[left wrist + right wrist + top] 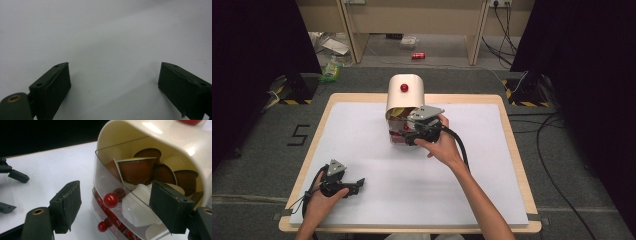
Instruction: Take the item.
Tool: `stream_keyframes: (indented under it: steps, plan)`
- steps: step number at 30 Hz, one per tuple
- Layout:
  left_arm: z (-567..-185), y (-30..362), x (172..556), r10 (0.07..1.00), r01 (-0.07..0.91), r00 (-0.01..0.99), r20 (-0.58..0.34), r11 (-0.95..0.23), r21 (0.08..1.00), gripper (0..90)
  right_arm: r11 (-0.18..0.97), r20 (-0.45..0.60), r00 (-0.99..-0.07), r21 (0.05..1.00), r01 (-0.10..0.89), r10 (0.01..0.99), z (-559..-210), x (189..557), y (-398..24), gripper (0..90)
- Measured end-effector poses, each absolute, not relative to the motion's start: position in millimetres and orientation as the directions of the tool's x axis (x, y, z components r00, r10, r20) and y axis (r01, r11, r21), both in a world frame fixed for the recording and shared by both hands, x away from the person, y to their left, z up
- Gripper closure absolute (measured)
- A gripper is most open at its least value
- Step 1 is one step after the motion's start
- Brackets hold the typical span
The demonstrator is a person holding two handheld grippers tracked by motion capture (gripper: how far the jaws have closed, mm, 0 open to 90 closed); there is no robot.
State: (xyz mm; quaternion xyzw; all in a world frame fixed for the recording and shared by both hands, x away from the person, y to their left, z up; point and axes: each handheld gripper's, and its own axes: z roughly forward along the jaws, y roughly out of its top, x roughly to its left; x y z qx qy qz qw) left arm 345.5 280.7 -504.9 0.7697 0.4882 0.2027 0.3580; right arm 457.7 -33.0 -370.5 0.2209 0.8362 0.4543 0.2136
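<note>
A cream, round-topped capsule holder (406, 95) with a red button (404, 88) stands at the back middle of the white mat. Its clear drawers (107, 175) hold brown coffee capsules (136, 168) and white ones (137, 205). My right gripper (406, 138) is at the holder's front, open, its jaws either side of the upper drawer's red knob (110, 200) without touching it. A second red knob (102, 226) sits just below. My left gripper (358, 184) rests open at the near left of the mat, with nothing between its pads (58, 82).
The white mat (377, 150) covers a wooden table (512, 150). Beyond the table, a red can (418, 55) and some litter lie on the floor. Cables (542, 145) run along the right, and black curtains hang on both sides.
</note>
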Motion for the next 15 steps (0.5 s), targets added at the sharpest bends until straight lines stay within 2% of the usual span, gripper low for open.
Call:
stream_keyframes:
  steps: [15]
  plan:
    - [-504.8,280.8,345.5,0.896,0.607,0.441,-0.039,-0.266,0.749,10.3,0.51,-0.145,-0.83,0.84,0.185,0.539,-368.4,460.7,-34.3,27.2]
